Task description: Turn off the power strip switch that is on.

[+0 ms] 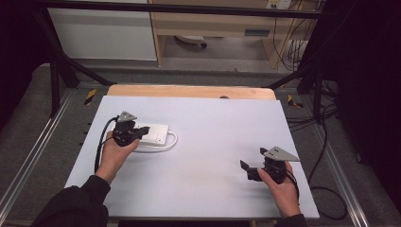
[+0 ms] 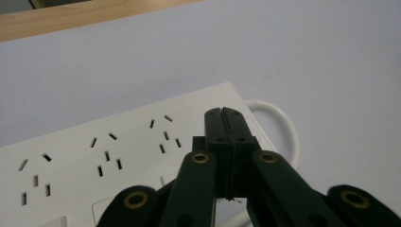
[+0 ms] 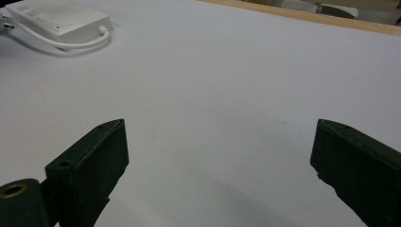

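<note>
At the left of the high view, the person's left hand [image 1: 113, 153] came in from the bottom edge in a dark sleeve and held the left gripper [image 1: 138, 133] over the near-left part of the table [image 1: 217, 142], which was covered by a pale sheet. The gripper's jaws were pressed together with nothing between them, and they sat right at the white power strip [image 1: 153, 133]; whether the tips touched its top face could not be told. In the left gripper view the closed gripper [image 2: 222, 111] lay over the end of the power strip [image 2: 94, 156] past the last of three visible socket groups, near the end where the white cord [image 2: 283, 125] left the casing and looped around. The strip lay flat on the table's left half, its long side running roughly across. Towards the middle, the sheet showed bare. Farther right, well apart from the strip, the right hand [image 1: 281, 182] held the right gripper [image 1: 246, 169] low near the table's front edge, its jaws standing wide apart and pointing left. In the right gripper view those open jaws framed bare table [image 3: 236, 94], with the power strip [image 3: 61, 19] and its cord [image 3: 71, 43] far off at the upper left.
</note>
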A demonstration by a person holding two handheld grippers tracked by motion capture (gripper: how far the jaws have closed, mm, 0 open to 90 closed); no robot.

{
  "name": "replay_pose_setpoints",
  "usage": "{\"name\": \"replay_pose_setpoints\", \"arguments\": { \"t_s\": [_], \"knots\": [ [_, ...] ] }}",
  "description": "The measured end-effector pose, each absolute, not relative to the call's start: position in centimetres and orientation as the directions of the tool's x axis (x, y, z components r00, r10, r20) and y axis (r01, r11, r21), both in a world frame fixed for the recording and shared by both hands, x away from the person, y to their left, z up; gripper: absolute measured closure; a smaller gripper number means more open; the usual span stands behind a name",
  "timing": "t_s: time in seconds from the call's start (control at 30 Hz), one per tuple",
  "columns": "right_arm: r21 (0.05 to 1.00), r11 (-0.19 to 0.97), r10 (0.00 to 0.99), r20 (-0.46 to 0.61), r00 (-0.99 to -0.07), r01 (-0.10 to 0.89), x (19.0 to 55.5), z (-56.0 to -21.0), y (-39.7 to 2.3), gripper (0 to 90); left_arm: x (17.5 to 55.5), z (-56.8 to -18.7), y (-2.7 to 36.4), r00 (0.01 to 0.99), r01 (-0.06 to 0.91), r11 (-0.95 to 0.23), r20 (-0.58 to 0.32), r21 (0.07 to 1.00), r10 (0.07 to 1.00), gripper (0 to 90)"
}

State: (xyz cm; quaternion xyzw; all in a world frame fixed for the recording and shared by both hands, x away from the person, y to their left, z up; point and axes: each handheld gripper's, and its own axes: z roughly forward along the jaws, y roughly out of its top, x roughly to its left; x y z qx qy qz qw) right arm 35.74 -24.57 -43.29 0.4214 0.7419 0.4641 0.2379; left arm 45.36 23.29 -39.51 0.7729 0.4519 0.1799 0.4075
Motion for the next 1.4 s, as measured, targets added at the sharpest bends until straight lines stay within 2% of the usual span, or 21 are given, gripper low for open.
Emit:
{"name": "replay_pose_setpoints", "arguments": {
  "t_s": [0.6,1.4],
  "knots": [
    [0.887,0.220,0.844,0.036,-0.536,0.406,35.7,-43.3,-24.5,5.9,45.7,-40.6,24.7,0.488,0.584,-0.249,-0.088,0.772,0.869,90.0],
    [0.887,0.220,0.842,0.037,-0.539,0.405,35.7,-43.3,-24.5,5.9,46.1,-41.8,24.8,0.476,0.596,-0.268,-0.064,0.757,0.877,90.0]
  ]
}}
